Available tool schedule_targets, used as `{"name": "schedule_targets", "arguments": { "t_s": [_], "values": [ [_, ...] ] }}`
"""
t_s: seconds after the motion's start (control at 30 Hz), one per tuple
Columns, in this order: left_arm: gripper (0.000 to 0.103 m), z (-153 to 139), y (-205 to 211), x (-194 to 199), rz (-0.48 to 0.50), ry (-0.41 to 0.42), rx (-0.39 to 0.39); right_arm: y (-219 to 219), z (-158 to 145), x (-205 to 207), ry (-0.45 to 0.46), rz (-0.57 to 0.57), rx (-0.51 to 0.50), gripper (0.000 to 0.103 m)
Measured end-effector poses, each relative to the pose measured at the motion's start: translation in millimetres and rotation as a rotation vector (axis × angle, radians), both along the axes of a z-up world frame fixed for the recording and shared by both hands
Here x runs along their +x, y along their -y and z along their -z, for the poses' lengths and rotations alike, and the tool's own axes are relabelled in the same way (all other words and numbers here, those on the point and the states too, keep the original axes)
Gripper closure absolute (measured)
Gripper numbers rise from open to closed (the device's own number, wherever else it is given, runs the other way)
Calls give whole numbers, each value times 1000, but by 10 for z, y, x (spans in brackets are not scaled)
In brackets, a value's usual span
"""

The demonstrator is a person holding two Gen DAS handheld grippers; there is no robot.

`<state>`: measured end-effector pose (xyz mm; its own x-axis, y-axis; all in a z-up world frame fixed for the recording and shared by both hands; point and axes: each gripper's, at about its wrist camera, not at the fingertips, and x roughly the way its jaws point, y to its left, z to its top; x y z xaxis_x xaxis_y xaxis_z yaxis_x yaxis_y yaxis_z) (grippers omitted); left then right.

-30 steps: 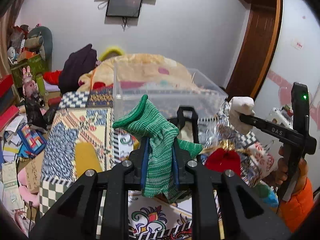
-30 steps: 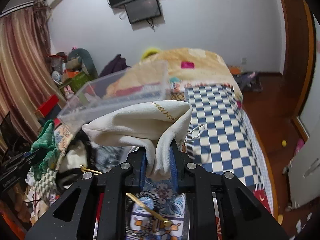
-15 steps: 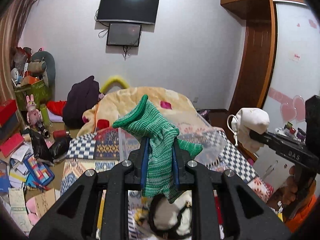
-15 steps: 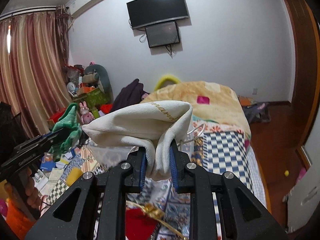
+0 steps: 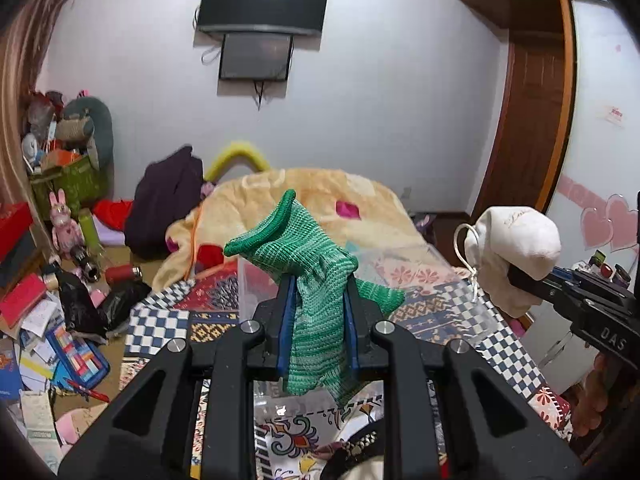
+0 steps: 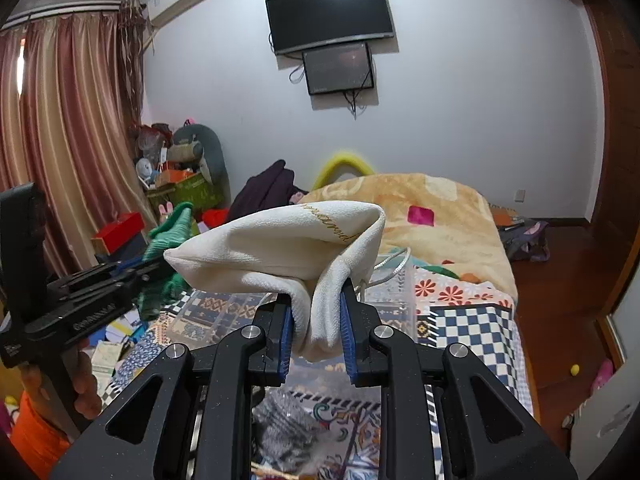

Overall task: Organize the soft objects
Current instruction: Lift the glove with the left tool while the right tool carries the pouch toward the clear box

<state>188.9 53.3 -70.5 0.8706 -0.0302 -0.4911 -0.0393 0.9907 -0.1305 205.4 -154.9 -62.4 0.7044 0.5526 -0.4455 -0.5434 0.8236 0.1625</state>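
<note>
My left gripper (image 5: 318, 320) is shut on a green knitted glove (image 5: 308, 272) and holds it up in the air over the bed. My right gripper (image 6: 316, 320) is shut on a cream drawstring pouch (image 6: 280, 248) with gold lettering, also held up. The pouch also shows at the right of the left wrist view (image 5: 516, 252). The green glove shows at the left of the right wrist view (image 6: 168, 240). A clear plastic box (image 5: 400, 276) stands on the bed beyond and below both grippers.
The bed has a patterned patchwork cover (image 5: 168, 328) and a beige blanket (image 5: 320, 196) at the far end. Clutter of papers, bags and toys (image 5: 52, 300) covers the floor at the left. A wardrobe (image 5: 532, 120) stands at the right. A TV (image 5: 264, 0) hangs on the wall.
Both grippers have risen and tilted up with their loads. The clear box and bed have dropped lower in both views. The grips are unchanged.
</note>
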Motion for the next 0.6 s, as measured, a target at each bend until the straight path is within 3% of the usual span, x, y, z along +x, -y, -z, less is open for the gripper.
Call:
{"name": "schedule_targets", "arguments": {
  "t_s": [0.37,0.6],
  "values": [
    [83,435,108,541,61,-162,14,-328,390,432,-147,2,-117,81],
    [83,639,148,757,83,-248,-9,-402,572,492,-198,-3,-182,81]
  ]
}}
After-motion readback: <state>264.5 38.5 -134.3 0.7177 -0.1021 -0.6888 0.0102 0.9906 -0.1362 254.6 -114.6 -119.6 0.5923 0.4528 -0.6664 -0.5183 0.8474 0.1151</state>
